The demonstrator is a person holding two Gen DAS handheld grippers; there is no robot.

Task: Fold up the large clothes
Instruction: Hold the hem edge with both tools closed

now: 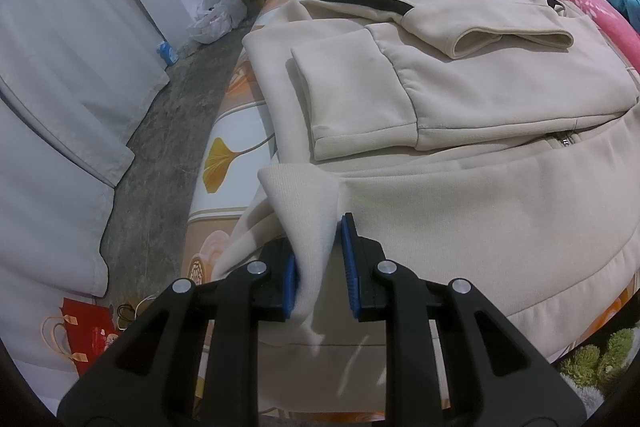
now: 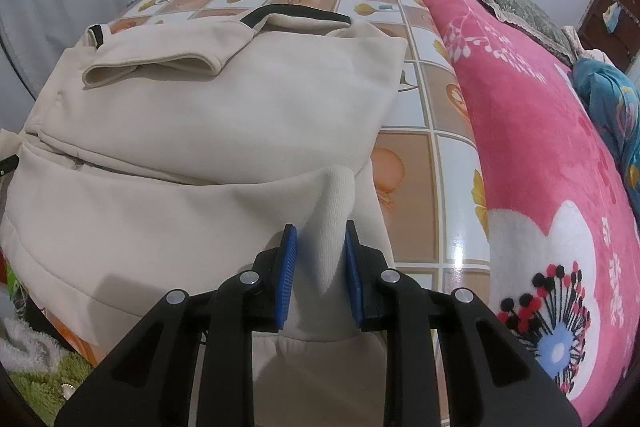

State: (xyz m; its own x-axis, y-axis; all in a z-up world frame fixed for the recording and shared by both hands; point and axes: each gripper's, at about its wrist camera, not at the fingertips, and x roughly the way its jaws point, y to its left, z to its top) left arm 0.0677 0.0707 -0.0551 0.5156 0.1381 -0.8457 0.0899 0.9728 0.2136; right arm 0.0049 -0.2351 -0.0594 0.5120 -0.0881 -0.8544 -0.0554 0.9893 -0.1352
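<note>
Left wrist: left gripper [image 1: 318,265] pinches hoodie [image 1: 460,99] hem corner. Right gripper [image 2: 320,267] fingers clamp the other corner, so I can fold it over the sleeves.

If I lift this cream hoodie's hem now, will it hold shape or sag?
The cream hoodie will likely sag: its hem already drapes limply between the left gripper jaws. The thick fleece looks fairly heavy, so the folded sleeves may slide off.
</note>
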